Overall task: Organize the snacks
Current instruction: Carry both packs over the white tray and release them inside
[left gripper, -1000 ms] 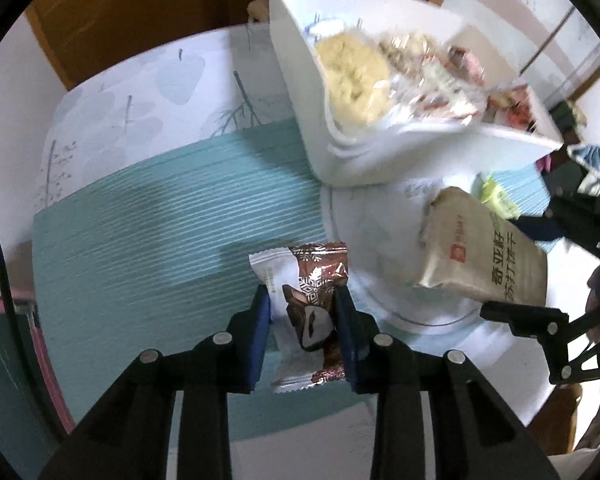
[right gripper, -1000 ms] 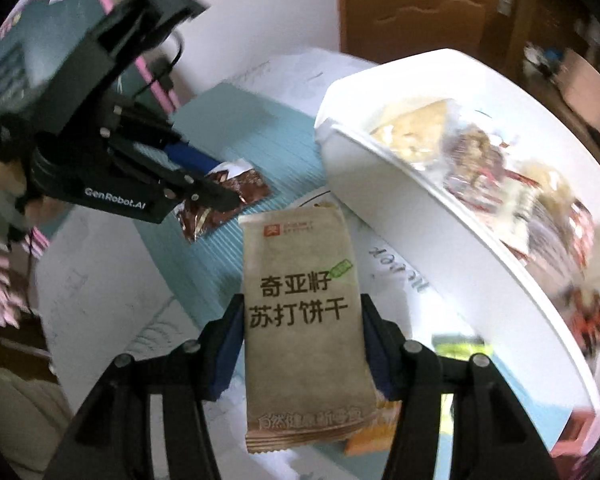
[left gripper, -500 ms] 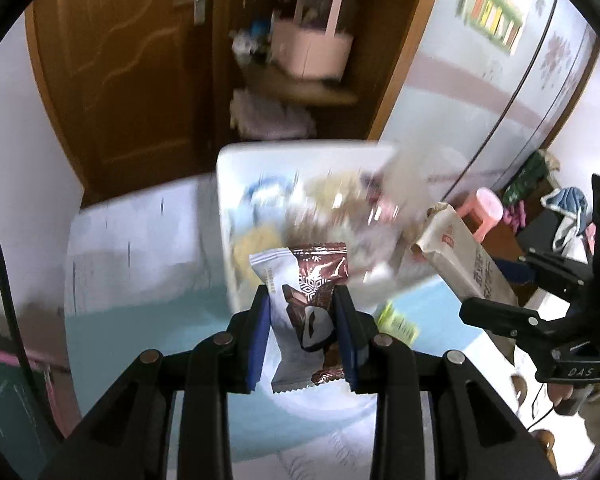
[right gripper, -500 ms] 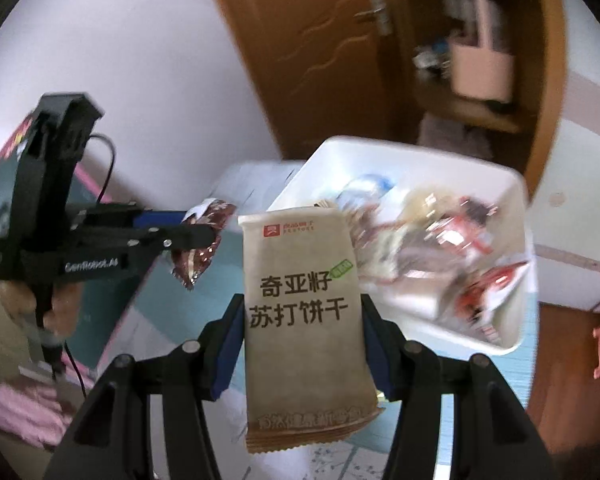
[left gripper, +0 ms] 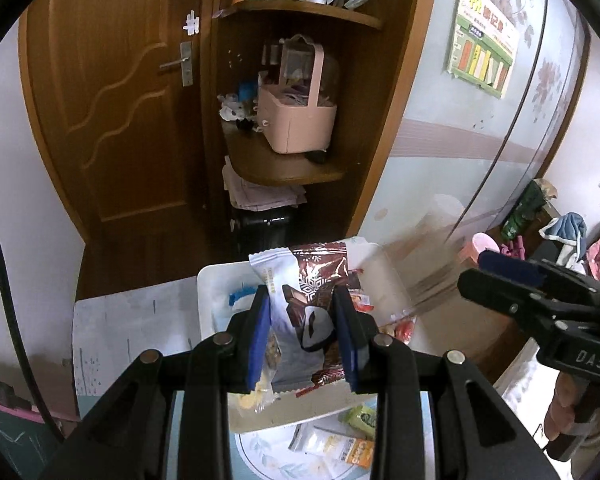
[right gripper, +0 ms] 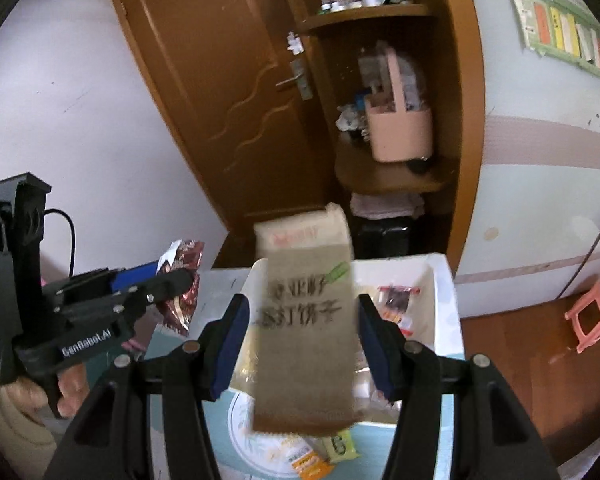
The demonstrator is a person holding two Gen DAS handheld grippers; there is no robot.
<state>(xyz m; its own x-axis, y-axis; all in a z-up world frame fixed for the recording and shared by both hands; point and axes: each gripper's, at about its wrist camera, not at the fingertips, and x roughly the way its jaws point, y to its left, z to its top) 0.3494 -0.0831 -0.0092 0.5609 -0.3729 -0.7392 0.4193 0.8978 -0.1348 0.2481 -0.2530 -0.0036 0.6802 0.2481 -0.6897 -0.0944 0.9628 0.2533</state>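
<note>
Above white bin (left gripper: 214, 280), two gripped snacks (left gripper: 304, 312)

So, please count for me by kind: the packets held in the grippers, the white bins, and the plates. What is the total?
Held packets: 2, the brown chocolate packet and the tan cracker packet
Bins: 1, the white bin
Plates: 1, the plate
Total: 4

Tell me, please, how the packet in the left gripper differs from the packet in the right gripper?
The brown-and-white packet is glossy and shows a chocolate picture; the tan packet is matte, with dark printed characters. The brown-and-white packet looks sharp, the tan one blurred. The tan packet is wider, spreading its fingers further. Both are sealed snacks held above the white bin.
</note>
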